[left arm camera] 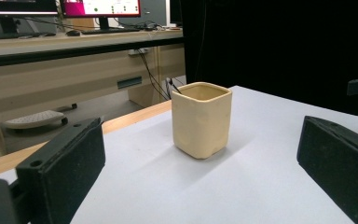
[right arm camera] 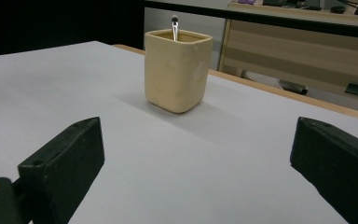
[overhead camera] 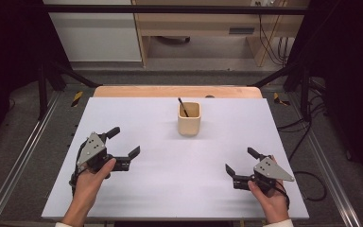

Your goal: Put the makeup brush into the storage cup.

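Two hand-held grippers, left gripper (overhead camera: 124, 143) and right gripper (overhead camera: 240, 162), jaws apart (empty), flank a beige cup (overhead camera: 189, 118) holding a brush (overhead camera: 183, 107).

Left gripper (overhead camera: 121, 147): black body, two blocky black jaws, flat pads finely textured in the left gripper view. Grey three-cornered plate on top, small dark screw holes. Black cable trailing by the wrist.

Right gripper (overhead camera: 241, 161): same build, black jaws, grey three-cornered plate, black cable looping behind. A round hole in each jaw's upper face in the right gripper view.

White sleeve cuff (overhead camera: 279, 223) at the right wrist.
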`<state>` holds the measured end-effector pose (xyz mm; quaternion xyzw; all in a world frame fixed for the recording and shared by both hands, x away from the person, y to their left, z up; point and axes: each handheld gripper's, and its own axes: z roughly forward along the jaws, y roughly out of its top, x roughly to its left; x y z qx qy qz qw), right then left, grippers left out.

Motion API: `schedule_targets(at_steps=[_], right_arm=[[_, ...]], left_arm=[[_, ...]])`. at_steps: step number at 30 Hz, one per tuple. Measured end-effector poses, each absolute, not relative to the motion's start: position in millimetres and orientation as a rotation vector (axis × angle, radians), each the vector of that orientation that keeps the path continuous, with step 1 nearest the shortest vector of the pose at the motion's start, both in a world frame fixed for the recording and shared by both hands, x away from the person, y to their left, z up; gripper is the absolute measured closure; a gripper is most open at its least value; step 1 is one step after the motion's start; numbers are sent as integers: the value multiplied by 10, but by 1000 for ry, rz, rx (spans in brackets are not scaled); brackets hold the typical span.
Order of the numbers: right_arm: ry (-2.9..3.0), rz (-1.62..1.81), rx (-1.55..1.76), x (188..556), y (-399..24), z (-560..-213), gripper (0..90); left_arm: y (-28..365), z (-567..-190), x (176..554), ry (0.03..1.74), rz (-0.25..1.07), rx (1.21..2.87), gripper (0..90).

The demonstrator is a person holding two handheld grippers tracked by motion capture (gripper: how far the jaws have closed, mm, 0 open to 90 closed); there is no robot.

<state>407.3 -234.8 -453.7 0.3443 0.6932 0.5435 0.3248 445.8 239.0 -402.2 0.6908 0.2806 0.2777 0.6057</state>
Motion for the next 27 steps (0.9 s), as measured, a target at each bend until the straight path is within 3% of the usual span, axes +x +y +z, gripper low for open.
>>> schedule_targets(at_steps=[27], right_arm=[[1817,1422,905,4073,-2351,-4537,31]], left_arm=[[2654,-4107,4331,654,670,1590,5]])
